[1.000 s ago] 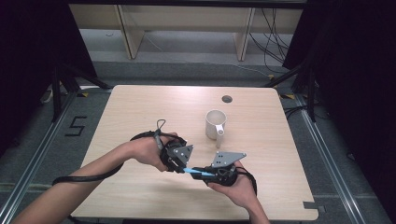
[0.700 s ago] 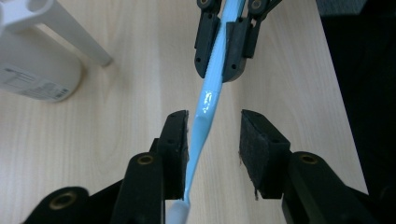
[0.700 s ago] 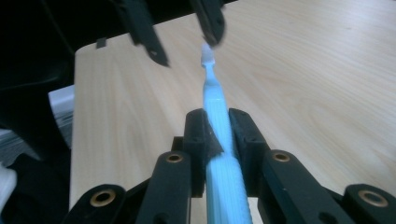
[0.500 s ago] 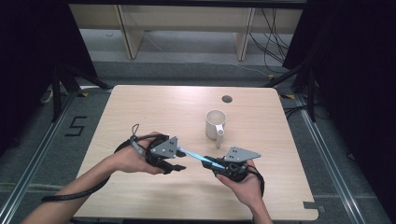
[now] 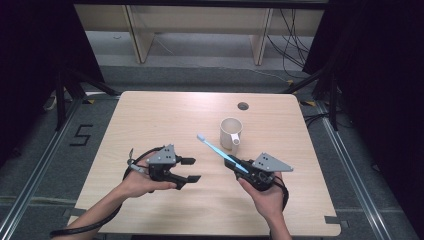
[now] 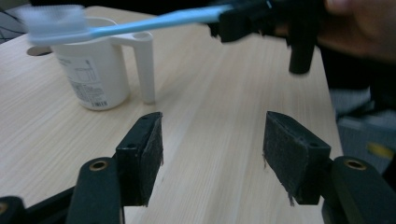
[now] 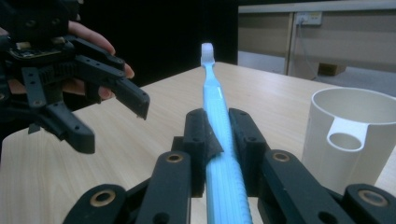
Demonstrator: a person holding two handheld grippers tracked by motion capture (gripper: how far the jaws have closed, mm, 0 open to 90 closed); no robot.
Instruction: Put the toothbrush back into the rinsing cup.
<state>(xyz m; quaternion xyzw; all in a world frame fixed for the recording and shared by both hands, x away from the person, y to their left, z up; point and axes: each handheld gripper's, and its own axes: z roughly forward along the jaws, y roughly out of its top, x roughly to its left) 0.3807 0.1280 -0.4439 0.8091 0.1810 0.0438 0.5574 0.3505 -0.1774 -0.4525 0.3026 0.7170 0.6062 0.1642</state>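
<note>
High view: right gripper pinches the toothbrush; left gripper, jaws just opening, empty; cup not yet filled.

We see our right gripper clamped on a blue toothbrush pointing away over the bench, a white mug beside it, and the left gripper spread wide.

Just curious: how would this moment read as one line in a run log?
left gripper: open, jaws just opened, nothing between | right gripper: shut on toothbrush | cup: upright on table
</note>
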